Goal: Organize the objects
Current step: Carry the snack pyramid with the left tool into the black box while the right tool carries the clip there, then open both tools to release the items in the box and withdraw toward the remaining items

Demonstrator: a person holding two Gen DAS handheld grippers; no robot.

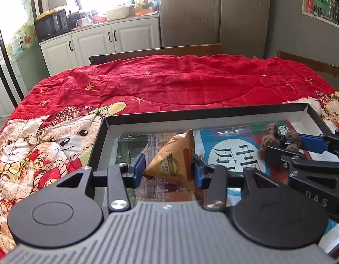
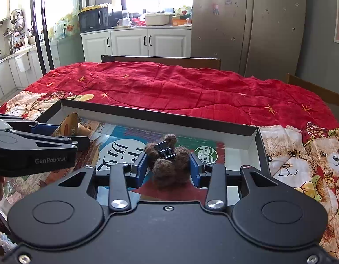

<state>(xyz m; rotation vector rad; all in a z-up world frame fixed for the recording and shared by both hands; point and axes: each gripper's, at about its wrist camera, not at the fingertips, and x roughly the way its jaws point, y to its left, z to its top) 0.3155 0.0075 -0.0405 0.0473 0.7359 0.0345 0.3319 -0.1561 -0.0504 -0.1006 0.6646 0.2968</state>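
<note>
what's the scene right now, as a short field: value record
setting: table under a red bear-print quilt
container: shallow black tray with printed paper on its floor
left gripper: jaws around a tan snack packet, over the tray's left part
right gripper: jaws around a fuzzy brown hair clip, over the tray's middle
contact with tray floor: cannot tell for either item
background: white cabinets, microwave

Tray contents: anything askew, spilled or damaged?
Nothing spilled or visibly damaged. The orange snack packet sits tilted on edge between the left gripper fingers, and the brown fuzzy hair clip sits between the right gripper fingers, both over the shallow tray.
</note>
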